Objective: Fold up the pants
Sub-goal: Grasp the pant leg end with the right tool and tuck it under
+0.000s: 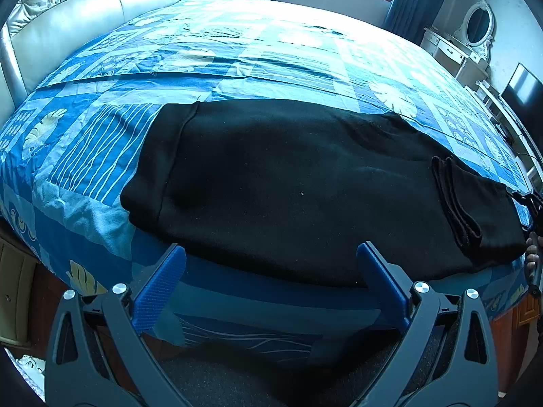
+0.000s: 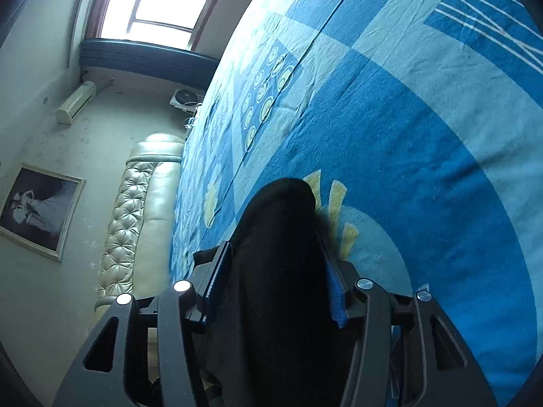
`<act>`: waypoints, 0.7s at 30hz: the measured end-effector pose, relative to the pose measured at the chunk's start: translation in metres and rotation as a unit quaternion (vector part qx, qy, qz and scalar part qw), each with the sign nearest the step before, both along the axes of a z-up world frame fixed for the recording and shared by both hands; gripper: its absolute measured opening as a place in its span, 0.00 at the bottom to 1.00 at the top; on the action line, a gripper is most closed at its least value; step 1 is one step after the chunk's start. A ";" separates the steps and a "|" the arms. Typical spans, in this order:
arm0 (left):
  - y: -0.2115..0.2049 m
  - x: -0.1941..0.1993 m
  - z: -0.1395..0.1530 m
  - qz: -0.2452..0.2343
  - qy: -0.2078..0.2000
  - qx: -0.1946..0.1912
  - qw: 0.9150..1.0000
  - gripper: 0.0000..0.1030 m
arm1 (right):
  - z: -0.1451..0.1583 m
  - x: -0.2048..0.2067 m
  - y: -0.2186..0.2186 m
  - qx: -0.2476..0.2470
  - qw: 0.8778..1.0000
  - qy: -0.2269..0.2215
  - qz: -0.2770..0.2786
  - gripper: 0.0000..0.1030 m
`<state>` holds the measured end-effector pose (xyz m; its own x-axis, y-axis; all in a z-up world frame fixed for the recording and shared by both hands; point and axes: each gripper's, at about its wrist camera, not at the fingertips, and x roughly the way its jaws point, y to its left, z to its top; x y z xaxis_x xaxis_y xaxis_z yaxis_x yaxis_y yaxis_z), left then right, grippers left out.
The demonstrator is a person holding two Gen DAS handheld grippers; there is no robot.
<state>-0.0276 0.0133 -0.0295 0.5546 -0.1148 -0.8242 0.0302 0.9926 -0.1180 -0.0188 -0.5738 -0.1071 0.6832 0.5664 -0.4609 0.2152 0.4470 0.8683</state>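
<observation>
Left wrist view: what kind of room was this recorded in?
A home bedroom: a bed with a tufted headboard, black pants on it, and a white dressing table with an oval mirror.

Beside you, the pants (image 1: 288, 183) are matt black fleecy cloth on the bedspread (image 1: 101, 142), a printed blue woven cotton. Behind the bedspread, the headboard (image 1: 85, 10) is glossy tufted leather. Your gripper pads (image 1: 159, 291) are ridged blue plastic.

Both wrist views face the bed (image 1: 101, 156) closely.
</observation>
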 end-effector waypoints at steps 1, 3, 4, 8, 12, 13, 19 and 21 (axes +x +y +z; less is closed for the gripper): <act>0.000 0.000 0.001 0.000 -0.002 0.001 1.000 0.98 | -0.001 -0.008 0.001 0.007 1.000 -0.005 0.000 0.52; 0.001 0.000 0.001 0.001 -0.003 0.000 1.000 0.98 | -0.003 -0.025 0.003 0.024 1.000 -0.012 -0.004 0.52; 0.001 0.000 0.001 0.001 -0.001 -0.002 1.000 0.98 | -0.005 -0.033 0.004 0.034 0.999 -0.017 -0.006 0.52; -0.001 -0.001 0.001 -0.002 0.001 -0.004 1.000 0.98 | -0.014 -0.062 0.004 0.082 0.996 -0.032 -0.018 0.52; -0.004 -0.003 0.003 -0.007 -0.003 0.000 1.000 0.98 | -0.023 -0.081 0.004 0.114 0.993 -0.032 -0.027 0.49; -0.004 -0.003 0.003 -0.008 -0.003 0.000 1.000 0.98 | -0.025 -0.083 0.006 0.109 0.993 -0.026 -0.024 0.43; -0.005 -0.003 0.002 -0.007 -0.001 0.001 1.000 0.98 | -0.036 -0.085 0.009 0.079 0.996 0.004 -0.039 0.21; -0.005 -0.003 0.002 -0.008 -0.003 0.001 1.000 0.98 | -0.034 -0.081 0.013 0.058 0.998 0.008 -0.038 0.20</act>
<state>-0.0305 0.0081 -0.0276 0.5576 -0.1224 -0.8210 0.0472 0.9921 -0.1158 -0.1003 -0.5606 -0.1412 0.7191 0.5641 -0.4057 0.2585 0.3248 0.9098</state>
